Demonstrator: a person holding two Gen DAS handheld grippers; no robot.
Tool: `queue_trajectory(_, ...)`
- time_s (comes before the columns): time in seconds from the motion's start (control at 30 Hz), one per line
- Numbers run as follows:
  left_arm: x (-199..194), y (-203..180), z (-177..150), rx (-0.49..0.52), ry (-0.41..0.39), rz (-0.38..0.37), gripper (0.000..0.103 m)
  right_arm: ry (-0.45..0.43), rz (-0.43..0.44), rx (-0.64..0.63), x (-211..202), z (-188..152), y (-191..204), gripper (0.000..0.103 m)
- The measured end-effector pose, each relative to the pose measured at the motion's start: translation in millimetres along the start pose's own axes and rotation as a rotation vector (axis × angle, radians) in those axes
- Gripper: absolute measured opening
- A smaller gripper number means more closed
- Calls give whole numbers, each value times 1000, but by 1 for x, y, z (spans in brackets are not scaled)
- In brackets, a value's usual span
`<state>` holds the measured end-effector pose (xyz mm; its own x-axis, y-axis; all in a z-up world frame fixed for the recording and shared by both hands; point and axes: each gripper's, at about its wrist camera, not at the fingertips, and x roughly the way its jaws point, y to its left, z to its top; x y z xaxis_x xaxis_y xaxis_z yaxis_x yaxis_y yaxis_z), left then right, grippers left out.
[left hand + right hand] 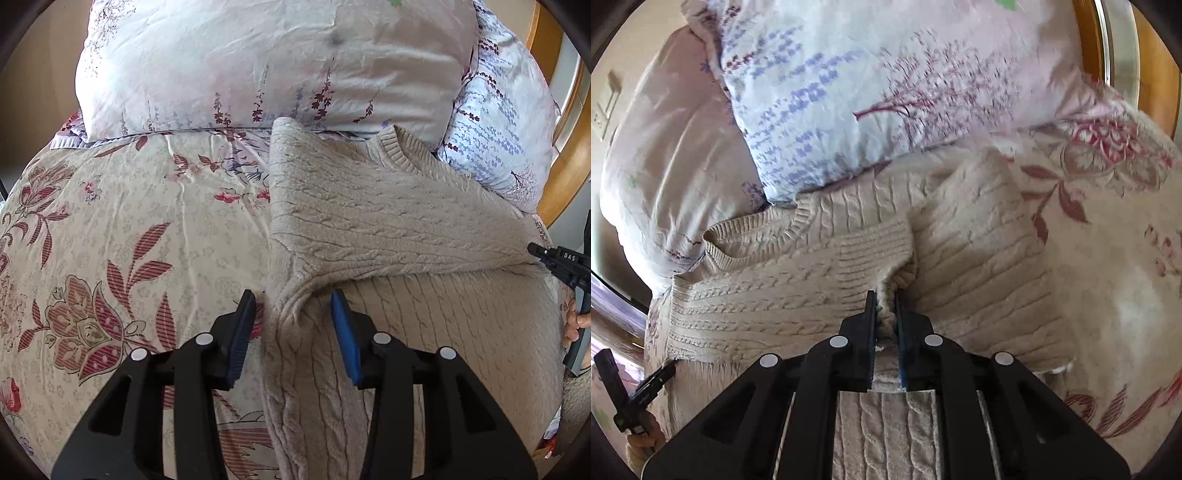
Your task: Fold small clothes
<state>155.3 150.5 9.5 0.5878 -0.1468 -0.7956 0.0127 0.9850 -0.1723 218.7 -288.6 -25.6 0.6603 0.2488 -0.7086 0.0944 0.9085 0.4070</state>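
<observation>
A beige cable-knit sweater (388, 221) lies on a floral bedspread (129, 221), with one sleeve folded across its body. My left gripper (293, 314) is open, its blue pads either side of the sweater's left edge where the sleeve fold begins. My right gripper (885, 306) is shut on a bunch of the sweater's knit (886, 310) near the sleeve cuff (871, 251). The right gripper also shows at the right edge of the left wrist view (535, 249), and the left gripper shows at the lower left of the right wrist view (666, 369).
Two floral pillows (258, 62) (868, 85) lie against the sweater's collar end. A wooden bed frame (569, 166) curves along the right. Bedspread (1108, 277) extends beside the sweater on both sides.
</observation>
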Motion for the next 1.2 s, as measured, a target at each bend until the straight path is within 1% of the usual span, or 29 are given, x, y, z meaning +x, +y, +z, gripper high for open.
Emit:
queue_trajectory(0.03,0,0,0,0,0,0,43,0,-5,-7,0,1,1,10)
queue_trajectory(0.1,0,0,0,-4,-2,-7,46,26,-19,-22,5,1,1,12)
queue_trajectory(0.13,-1,0,0,-9,-4,-16,46,34,-3,-11,3,0,-1,17)
queue_trajectory(0.17,-2,1,-1,-13,-4,-24,46,44,14,2,1,0,-4,20)
queue_trajectory(0.2,-4,2,-3,-19,-4,-46,46,57,44,22,-7,-2,-10,32)
queue_trajectory(0.23,-6,3,-5,-26,-3,-75,46,61,73,34,-15,-3,-15,47)
queue_trajectory(0.27,-10,5,-9,-34,0,-105,46,57,104,43,-23,-5,-19,53)
queue_trajectory(0.3,-13,6,-12,-38,0,-120,47,48,128,50,-33,-8,-25,58)
queue_trajectory(0.33,-17,8,-16,-45,1,-139,47,34,144,51,-47,-12,-33,59)
queue_trajectory(0.47,-30,19,-35,-97,13,-226,48,15,102,50,-83,-35,-65,59)
queue_trajectory(0.57,-38,21,-51,-111,18,-252,48,48,105,76,-92,-56,-84,59)
queue_trajectory(0.63,-46,19,-62,-107,20,-264,48,76,124,111,-92,-72,-94,59)
queue_trajectory(0.7,-52,17,-73,-112,27,-294,48,85,178,150,-96,-89,-103,58)
queue_trajectory(0.77,-57,15,-82,-115,31,-323,48,84,227,172,-100,-97,-105,55)
queue_trajectory(0.83,-63,13,-94,-115,39,-359,48,103,304,201,-102,-109,-106,48)
queue_trajectory(0.9,-68,11,-105,-114,49,-395,43,131,370,215,-105,-123,-105,46)
queue_trajectory(0.93,-71,10,-111,-113,51,-408,42,137,383,213,-106,-128,-103,44)
queue_trajectory(1.0,-75,9,-123,-122,68,-447,35,155,439,214,-109,-141,-100,39)
queue_trajectory(1.03,-78,9,-128,-129,74,-464,33,162,471,218,-111,-145,-100,36)
queue_trajectory(1.1,-83,10,-142,-145,83,-498,30,169,521,220,-117,-157,-98,35)
queue_trajectory(1.17,-88,11,-152,-159,85,-516,28,171,548,203,-124,-170,-96,33)
queue_trajectory(1.2,-92,11,-158,-168,85,-525,28,174,557,194,-128,-175,-96,30)
